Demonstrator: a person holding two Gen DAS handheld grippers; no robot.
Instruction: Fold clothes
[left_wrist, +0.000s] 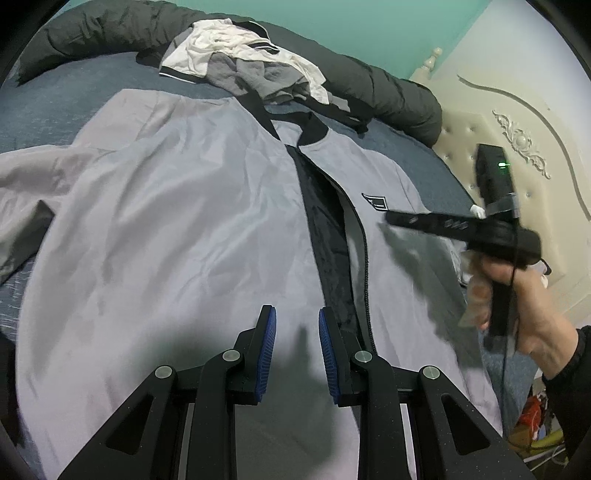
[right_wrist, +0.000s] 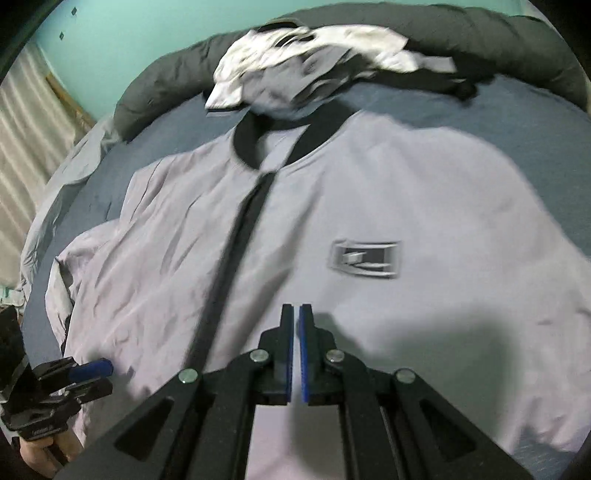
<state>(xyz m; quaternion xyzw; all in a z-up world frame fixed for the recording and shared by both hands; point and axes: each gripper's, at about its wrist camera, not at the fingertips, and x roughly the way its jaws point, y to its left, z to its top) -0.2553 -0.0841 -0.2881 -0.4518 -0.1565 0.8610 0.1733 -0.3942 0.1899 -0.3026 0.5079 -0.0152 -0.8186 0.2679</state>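
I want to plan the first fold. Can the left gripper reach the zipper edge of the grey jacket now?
Probably yes: the left gripper hangs open over the grey jacket, beside its zipper edge, with nothing between.

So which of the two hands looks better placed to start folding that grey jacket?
Probably left: the left gripper hovers with jaws open over the grey jacket, near its zipper. The right gripper is shut.

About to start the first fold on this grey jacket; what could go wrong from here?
1. The grey jacket lies unzipped, its dark lining strip exposed; a fold could trap that gap.
2. The pile of clothes overlaps the collar and may drag along.
3. The left sleeve is bunched and could crease.
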